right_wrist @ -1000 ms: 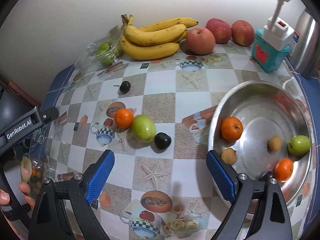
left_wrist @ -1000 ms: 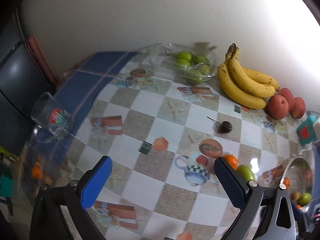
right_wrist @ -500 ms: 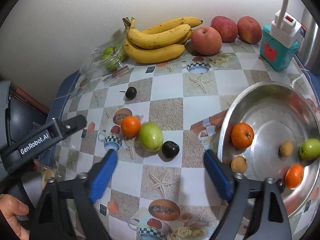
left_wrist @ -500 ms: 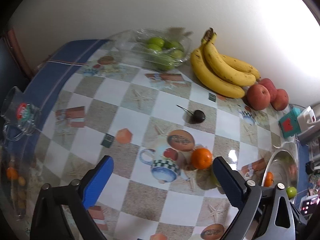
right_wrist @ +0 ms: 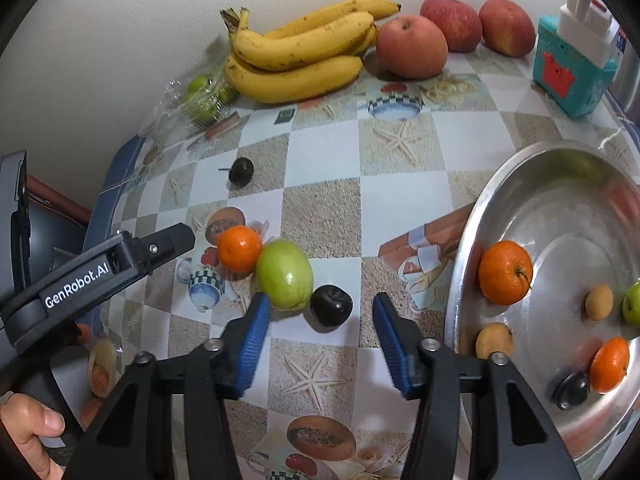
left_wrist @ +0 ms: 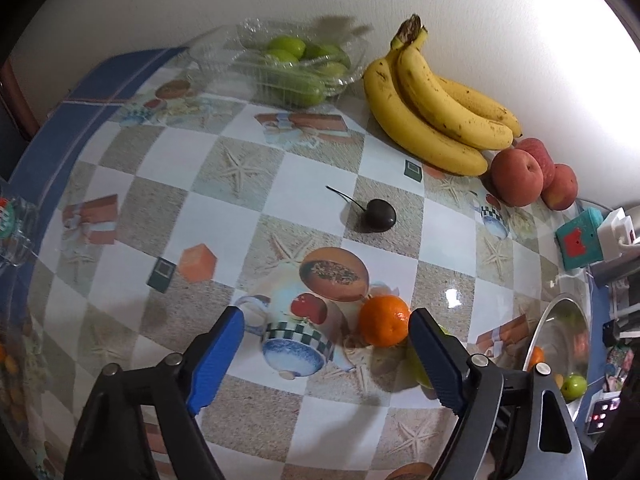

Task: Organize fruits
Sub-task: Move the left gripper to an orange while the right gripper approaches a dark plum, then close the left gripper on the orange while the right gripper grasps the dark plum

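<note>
As we look along the left gripper (left_wrist: 324, 332), its jaws spread and nothing pinched, the tangerine (left_wrist: 384, 321) lies on the checked tablecloth (left_wrist: 280, 184) just inside the right-hand pad, well off centre; since a second ago the jaws have been narrowing and the fruit has come from beyond that pad to between the tips. In the right view we see the right gripper (right_wrist: 320, 312) with jaws apart, the dark plum (right_wrist: 331, 305) ahead between the tips, untouched, the green fruit (right_wrist: 285, 274) beside the left pad, the steel bowl (right_wrist: 480, 216) to the right; these jaws have just been closing, from much wider.
</note>
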A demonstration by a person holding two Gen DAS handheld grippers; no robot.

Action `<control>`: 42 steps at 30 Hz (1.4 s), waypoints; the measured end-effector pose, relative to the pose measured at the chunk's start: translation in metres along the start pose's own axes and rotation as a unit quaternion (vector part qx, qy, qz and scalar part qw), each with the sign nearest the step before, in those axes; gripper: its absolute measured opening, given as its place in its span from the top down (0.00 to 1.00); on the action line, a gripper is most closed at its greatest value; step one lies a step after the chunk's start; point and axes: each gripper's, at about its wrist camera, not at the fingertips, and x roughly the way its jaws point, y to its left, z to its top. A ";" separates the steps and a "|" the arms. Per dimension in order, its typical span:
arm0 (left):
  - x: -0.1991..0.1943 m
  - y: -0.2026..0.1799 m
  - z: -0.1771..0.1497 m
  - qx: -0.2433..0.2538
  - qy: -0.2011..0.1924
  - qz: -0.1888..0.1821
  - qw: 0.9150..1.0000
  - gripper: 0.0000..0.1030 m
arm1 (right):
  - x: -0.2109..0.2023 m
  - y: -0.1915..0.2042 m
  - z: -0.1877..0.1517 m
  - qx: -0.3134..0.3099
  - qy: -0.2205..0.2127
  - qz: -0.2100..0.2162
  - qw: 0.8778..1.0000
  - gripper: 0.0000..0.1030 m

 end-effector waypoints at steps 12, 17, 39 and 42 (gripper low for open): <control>0.021 -0.018 -0.002 0.011 0.019 -0.015 1.000 0.27 | 0.013 -0.008 0.002 0.012 0.021 0.001 1.000 0.56; 0.025 -0.023 -0.003 0.017 0.021 -0.022 0.999 0.30 | 0.015 -0.009 0.000 0.019 0.022 0.007 1.000 0.56; 0.038 -0.032 -0.007 0.025 0.030 -0.039 0.998 0.63 | 0.014 -0.021 -0.002 0.042 0.019 0.025 0.999 0.60; 0.037 -0.030 -0.008 0.025 0.030 -0.036 0.999 0.63 | 0.016 -0.021 -0.002 0.044 0.019 0.028 0.998 0.61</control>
